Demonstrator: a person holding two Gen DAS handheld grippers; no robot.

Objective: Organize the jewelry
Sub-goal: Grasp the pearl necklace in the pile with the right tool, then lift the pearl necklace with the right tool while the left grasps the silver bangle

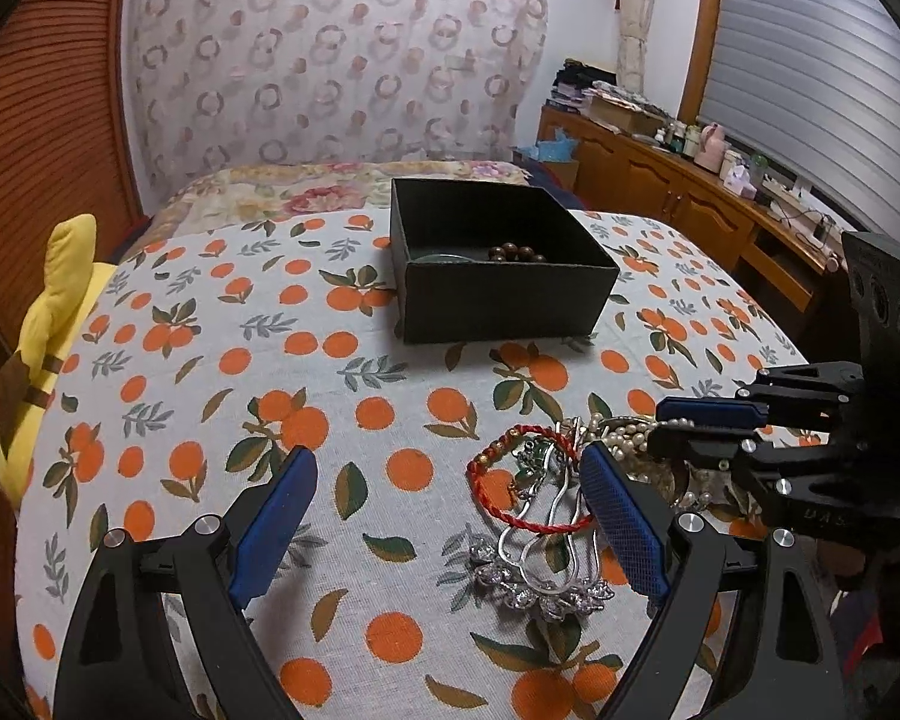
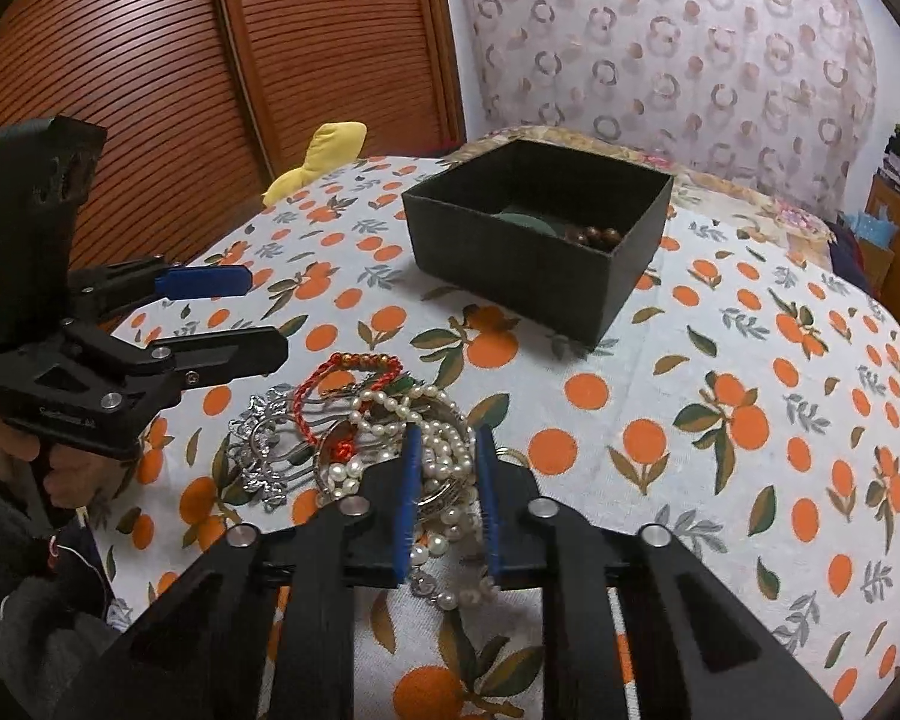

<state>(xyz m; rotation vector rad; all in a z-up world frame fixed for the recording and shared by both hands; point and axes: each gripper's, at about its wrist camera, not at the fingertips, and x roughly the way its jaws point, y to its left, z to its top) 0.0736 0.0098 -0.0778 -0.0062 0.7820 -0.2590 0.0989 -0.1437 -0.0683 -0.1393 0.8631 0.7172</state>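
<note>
A heap of jewelry lies on the orange-print cloth (image 1: 210, 360): a pearl necklace (image 2: 444, 450), a red cord bracelet (image 1: 540, 525) and a silver rhinestone hair comb (image 1: 528, 588). My right gripper (image 2: 448, 456) points down into the heap with its blue pads closed against the pearl strands; in the left wrist view the right gripper (image 1: 657, 425) comes in from the right. My left gripper (image 1: 450, 459) stands wide open over the cloth, holding nothing, with the red bracelet and comb by its right finger. Behind the heap, an open black box (image 1: 510, 300) holds a brown bead bracelet (image 1: 513, 253).
A yellow plush toy (image 1: 48, 300) lies at the cloth's left edge, against louvred wooden doors (image 2: 150, 60). A cluttered wooden sideboard (image 1: 690, 198) runs along the right wall. A person's hand (image 2: 72, 468) holds the left gripper's handle. The cloth drops off at its edges.
</note>
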